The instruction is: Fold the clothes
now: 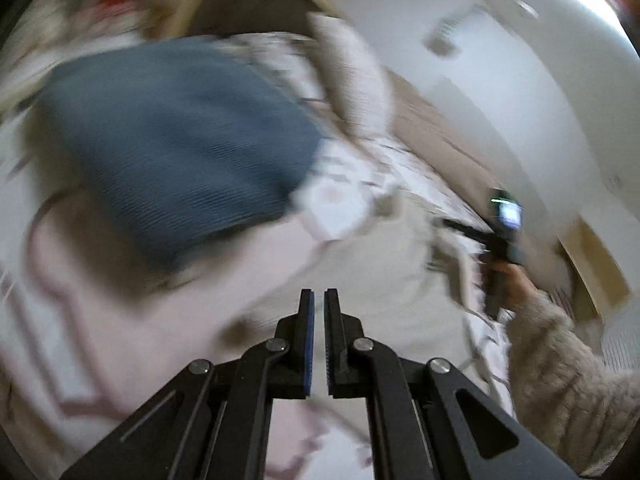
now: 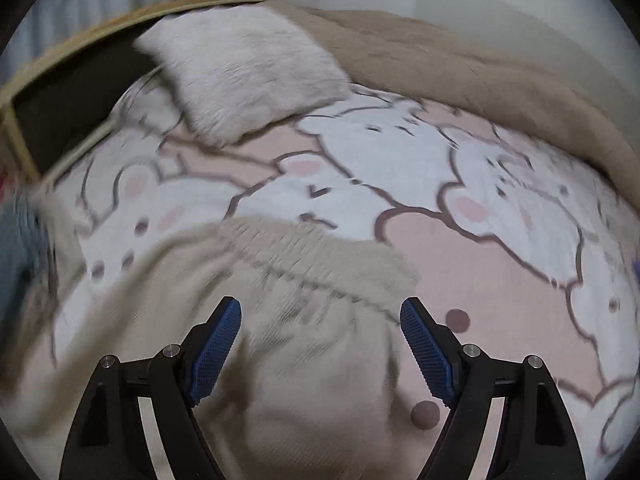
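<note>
A folded blue garment (image 1: 172, 140) lies on the bunny-print bed sheet (image 2: 480, 280); its edge shows at the far left of the right wrist view (image 2: 16, 232). My left gripper (image 1: 319, 292) hovers near it, shut with nothing between its pads. A cream garment (image 2: 304, 320) with a ribbed band lies crumpled on the sheet. My right gripper (image 2: 320, 308) is wide open just above it, one finger on either side of the cloth. In the left wrist view the cream garment (image 1: 380, 264) lies ahead, and a hand (image 1: 512, 280) in a fuzzy sleeve holds the right gripper.
A white fluffy pillow (image 2: 248, 68) rests at the head of the bed, with a tan blanket (image 2: 460, 68) bunched along the far side. A wooden bed frame (image 2: 120, 20) borders the left. Both views are motion-blurred.
</note>
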Motion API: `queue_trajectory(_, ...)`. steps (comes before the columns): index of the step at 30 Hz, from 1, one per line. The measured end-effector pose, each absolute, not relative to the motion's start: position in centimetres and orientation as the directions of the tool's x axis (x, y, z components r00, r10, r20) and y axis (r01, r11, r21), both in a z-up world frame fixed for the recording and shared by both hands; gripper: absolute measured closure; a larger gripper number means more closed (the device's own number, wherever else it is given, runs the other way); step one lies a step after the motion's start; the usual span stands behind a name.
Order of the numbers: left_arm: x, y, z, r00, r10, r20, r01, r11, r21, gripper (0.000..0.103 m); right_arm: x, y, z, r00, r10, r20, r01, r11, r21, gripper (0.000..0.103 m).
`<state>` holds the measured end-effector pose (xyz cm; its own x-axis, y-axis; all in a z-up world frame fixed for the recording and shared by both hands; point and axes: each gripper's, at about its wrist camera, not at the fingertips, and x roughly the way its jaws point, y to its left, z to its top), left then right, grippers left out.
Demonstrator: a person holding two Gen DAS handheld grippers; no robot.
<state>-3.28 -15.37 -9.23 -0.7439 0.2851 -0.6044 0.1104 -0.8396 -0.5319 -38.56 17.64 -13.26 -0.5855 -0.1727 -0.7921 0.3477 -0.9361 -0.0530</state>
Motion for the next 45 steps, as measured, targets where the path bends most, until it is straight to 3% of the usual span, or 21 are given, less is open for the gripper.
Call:
queue_trajectory(2,-7.2,-13.6,-7.3,-0.725,0.369,-0.582,0.008,-0.840,-0.542,0.098,-38.5,17.3,-14.8,-0.581,-0.126,-0.804,0.356,-0.928,-0.112,0.021)
queue_trajectory(6,-15.8,-9.4,-4.7,-0.686,0.438,-0.581,-0.133,-0.860,-0.492,0.096,-38.4,20.2,-16.2,-0.539,-0.217,-0.814,0.299,-0.953,0.056,0.021)
queue_trajectory(8,-20.2,-7.2,-3.5,-0.664,0.465,-0.585,-0.201,-0.865,-0.460,0.072,-38.4,21.8,-16.9,-0.520,-0.269,-0.811,0.263,-0.953,0.147,0.021)
queue_trajectory(9,-22.4,-6.1,-3.3,-0.652,0.475,-0.591,-0.225,-0.866,-0.447,0.051,-38.4,22.6,-17.3,-0.511,-0.295,-0.807,0.244,-0.950,0.193,0.021)
queue_trajectory(10,-24.8,-5.0,-3.6,-0.638,0.481,-0.601,-0.240,-0.866,-0.438,0.042,-38.2,23.1,-17.3,-0.509,-0.310,-0.803,0.238,-0.947,0.215,0.021)
queue_trajectory(24,-44.4,0.6,-12.7,-0.446,0.291,-0.846,-0.198,-0.954,-0.224,0.041,-37.4,26.3,-18.5,-0.521,-0.470,-0.712,0.249,-0.882,0.400,0.021)
queue_trajectory(27,-46.1,1.1,-14.5,-0.371,0.294,-0.881,-0.213,-0.950,-0.228,0.041,-37.4,26.8,-18.4,-0.517,-0.498,-0.696,0.249,-0.866,0.434,0.021)
queue_trajectory(30,-46.4,0.9,-14.9,-0.351,0.328,-0.877,-0.229,-0.938,-0.260,0.042,-37.5,27.6,-18.2,-0.511,-0.528,-0.678,0.233,-0.844,0.483,0.021)
queue_trajectory(31,-46.4,0.8,-15.0,-0.348,0.341,-0.873,-0.234,-0.934,-0.271,0.056,-37.5,27.7,-18.2,-0.511,-0.534,-0.673,0.226,-0.839,0.495,0.021)
queue_trajectory(33,-46.1,0.6,-14.9,-0.361,0.343,-0.867,-0.246,-0.932,-0.267,0.062,-37.6,27.8,-18.2,-0.510,-0.537,-0.672,0.217,-0.836,0.503,0.021)
queue_trajectory(34,-45.9,0.6,-14.8,-0.369,0.341,-0.864,-0.252,-0.932,-0.260,0.072,-37.6,27.8,-18.1,-0.512,-0.536,-0.672,0.216,-0.837,0.503,0.021)
queue_trajectory(38,-45.1,0.4,-14.4,-0.404,0.333,-0.852,-0.277,-0.932,-0.233,0.072,-37.3,28.1,-17.2,-0.538,-0.539,-0.648,0.219,-0.832,0.510,0.021)
queue_trajectory(42,-45.0,0.6,-14.4,-0.427,0.310,-0.850,-0.282,-0.938,-0.201,0.062,-37.1,28.6,-16.4,-0.548,-0.550,-0.630,0.215,-0.821,0.529,0.021)
queue_trajectory(44,-45.2,0.9,-14.7,-0.425,0.303,-0.853,-0.281,-0.940,-0.193,0.064,-37.0,28.8,-16.1,-0.553,-0.548,-0.628,0.218,-0.822,0.526,0.021)
queue_trajectory(45,-45.2,1.0,-14.6,-0.432,0.300,-0.850,-0.281,-0.941,-0.189,0.071,-36.9,28.9,-16.0,-0.556,-0.542,-0.630,0.219,-0.827,0.518,0.021)
